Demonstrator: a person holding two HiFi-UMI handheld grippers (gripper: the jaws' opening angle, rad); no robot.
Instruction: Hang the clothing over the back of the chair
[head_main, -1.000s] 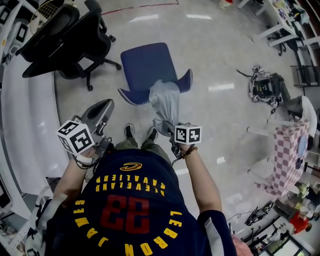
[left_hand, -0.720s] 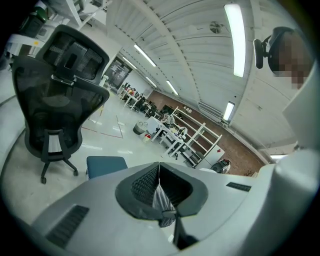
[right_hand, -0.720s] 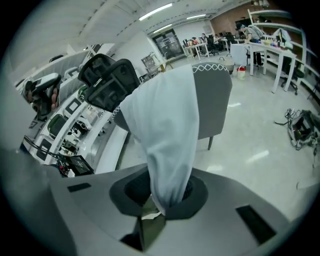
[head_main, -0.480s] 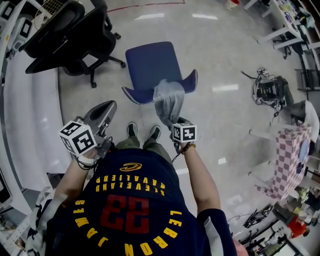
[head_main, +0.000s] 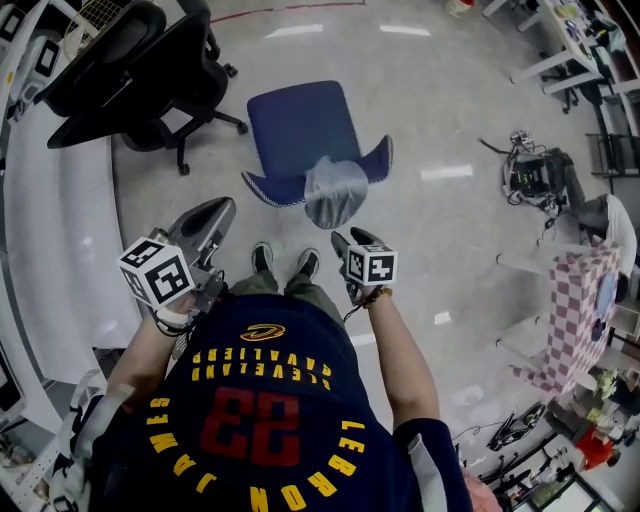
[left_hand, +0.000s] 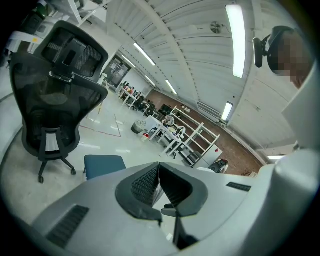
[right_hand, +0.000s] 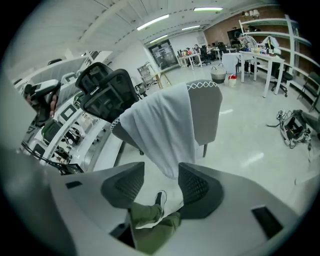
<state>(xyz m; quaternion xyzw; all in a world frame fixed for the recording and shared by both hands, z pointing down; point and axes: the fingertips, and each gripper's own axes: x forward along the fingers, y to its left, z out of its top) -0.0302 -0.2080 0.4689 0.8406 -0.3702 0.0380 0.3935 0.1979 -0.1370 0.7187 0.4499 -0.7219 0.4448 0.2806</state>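
Item: pale grey cloth garment (head_main: 335, 190), now hanging draped over the back of the blue padded chair (head_main: 300, 120), no longer stretching to the right gripper (head_main: 352, 240).
Right gripper: jaws have just been opening, now standing wide, gripping nothing.
Left gripper (head_main: 205, 222): sitting closed, empty.
Status: hanging is looking complete.

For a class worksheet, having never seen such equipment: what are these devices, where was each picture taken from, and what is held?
No robot: a person holds a two-jaw gripper in each hand; the marker cubes belong to them. The head view looks down from the person's head; each gripper view looks along that gripper's jaws. On the glossy pale floor stand a blue chair and a black mesh office chair. A light grey garment hangs over the blue chair's back. The right gripper has just been opening; its jaws stand apart, gripping nothing, the garment's hem near their tips. The left gripper is shut and empty.
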